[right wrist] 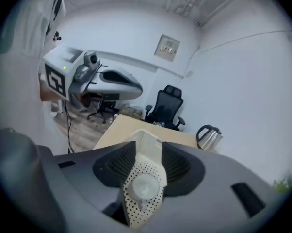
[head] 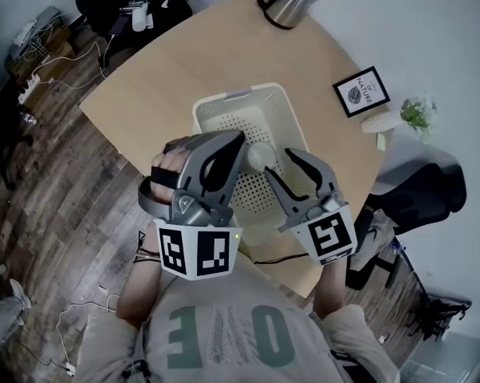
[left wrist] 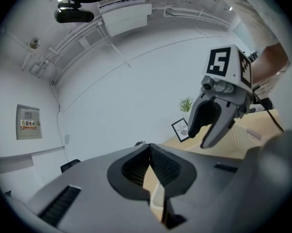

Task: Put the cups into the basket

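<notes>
Descending into the basket (head: 214,102), I could topple the cup (head: 260,155) inside or clash my right gripper (head: 278,164) (jaws apart, empty) against my left gripper (head: 237,140) (jaws closed, empty).

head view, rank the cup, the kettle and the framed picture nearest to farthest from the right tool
1. cup, in the basket, by the right tool
2. framed picture, right side of the table
3. kettle, table's far edge

The framed picture (head: 361,91) reads "OF NATURE".
</notes>
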